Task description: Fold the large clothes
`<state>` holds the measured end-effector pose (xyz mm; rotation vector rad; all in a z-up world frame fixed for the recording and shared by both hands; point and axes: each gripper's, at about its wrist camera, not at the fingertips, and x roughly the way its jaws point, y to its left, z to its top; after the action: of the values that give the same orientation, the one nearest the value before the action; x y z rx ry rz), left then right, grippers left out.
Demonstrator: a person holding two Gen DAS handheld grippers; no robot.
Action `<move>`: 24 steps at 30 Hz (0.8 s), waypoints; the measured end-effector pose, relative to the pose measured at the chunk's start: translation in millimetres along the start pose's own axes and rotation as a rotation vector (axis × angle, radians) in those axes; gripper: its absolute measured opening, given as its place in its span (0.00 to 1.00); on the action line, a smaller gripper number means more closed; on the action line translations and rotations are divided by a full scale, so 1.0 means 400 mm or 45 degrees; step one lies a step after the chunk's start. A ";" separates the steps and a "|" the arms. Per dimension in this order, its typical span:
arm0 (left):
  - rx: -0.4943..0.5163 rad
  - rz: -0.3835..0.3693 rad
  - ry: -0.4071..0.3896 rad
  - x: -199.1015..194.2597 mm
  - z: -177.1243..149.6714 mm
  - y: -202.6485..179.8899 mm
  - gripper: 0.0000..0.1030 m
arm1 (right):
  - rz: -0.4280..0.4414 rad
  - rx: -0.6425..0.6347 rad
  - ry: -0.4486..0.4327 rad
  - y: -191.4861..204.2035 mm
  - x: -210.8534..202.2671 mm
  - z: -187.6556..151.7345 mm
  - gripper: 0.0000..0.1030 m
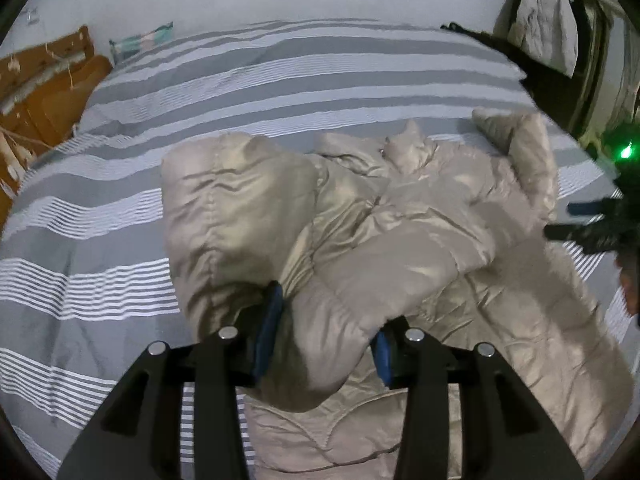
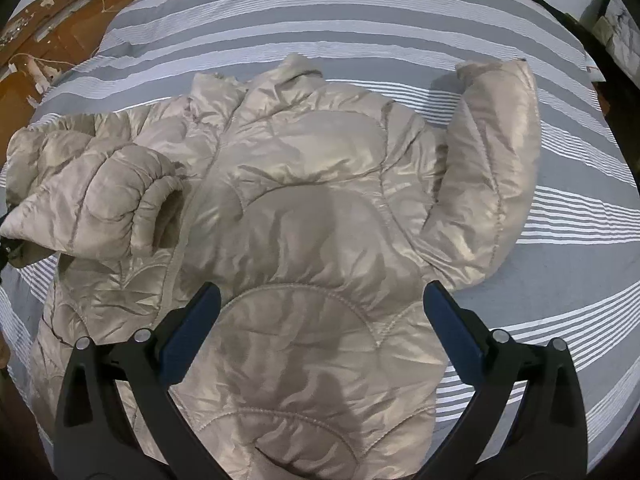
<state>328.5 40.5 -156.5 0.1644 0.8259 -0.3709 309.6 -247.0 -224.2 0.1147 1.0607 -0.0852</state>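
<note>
The left hand-held gripper (image 1: 326,334) is pointing steeply down with the cuff end of a sleeve (image 1: 340,320) sitting between its part-open blue pads; can't tell if they're actually pinching it. The right hand-held gripper (image 2: 322,334) is hanging wide open over the one beige puffer jacket (image 2: 304,200), gripping nothing. The jacket is lying on the striped bed (image 2: 360,20), its hem cut off.
</note>
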 end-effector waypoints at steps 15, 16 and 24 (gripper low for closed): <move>0.591 0.252 -0.068 0.036 -0.052 -0.157 0.24 | 0.026 0.046 0.026 -0.025 0.028 -0.020 0.97; 0.607 0.226 -0.070 0.028 -0.054 -0.164 0.23 | 0.039 0.066 0.024 -0.031 0.027 -0.022 0.97; 0.435 -0.033 0.020 -0.017 -0.047 -0.138 0.86 | 0.049 0.017 0.027 0.014 0.033 -0.012 0.97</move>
<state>290.1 -3.4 -164.1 0.4752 0.7763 -0.5347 312.6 -241.1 -237.7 0.1482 1.0788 -0.0559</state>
